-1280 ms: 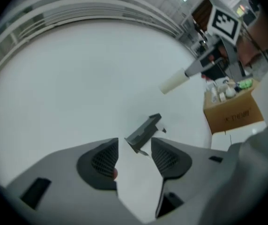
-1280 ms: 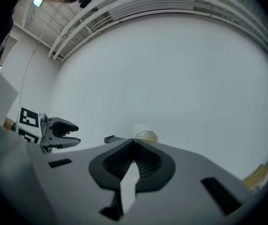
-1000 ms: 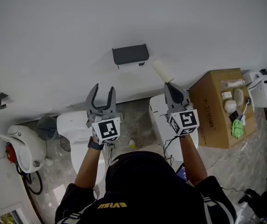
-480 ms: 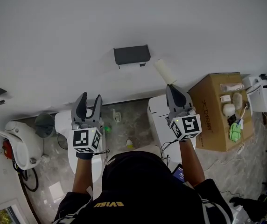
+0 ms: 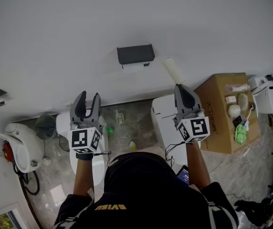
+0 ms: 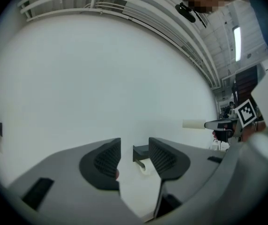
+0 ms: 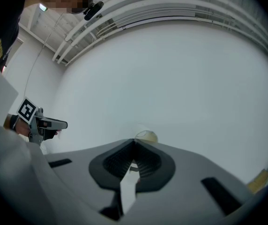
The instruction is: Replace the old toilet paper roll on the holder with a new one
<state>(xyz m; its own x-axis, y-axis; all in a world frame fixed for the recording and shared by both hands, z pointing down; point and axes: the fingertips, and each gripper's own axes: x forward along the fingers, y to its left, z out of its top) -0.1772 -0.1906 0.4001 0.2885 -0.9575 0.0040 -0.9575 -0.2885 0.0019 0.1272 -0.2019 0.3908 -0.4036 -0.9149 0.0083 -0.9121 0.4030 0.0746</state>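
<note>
Leftward our left gripper (image 5: 88, 98) has slid, its empty jaws just closing to half apart. Our right gripper (image 5: 179, 86) pinches the bare cardboard tube (image 5: 173, 70) just right of the dark wall holder (image 5: 135, 55), with blank wall all round. We cannot read the cardboard box (image 5: 222, 111) print.

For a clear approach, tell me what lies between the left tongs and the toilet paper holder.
Nothing: the left gripper view shows the holder unobstructed through the empty left tongs, whose jaws have just been closing but stand apart.
</note>
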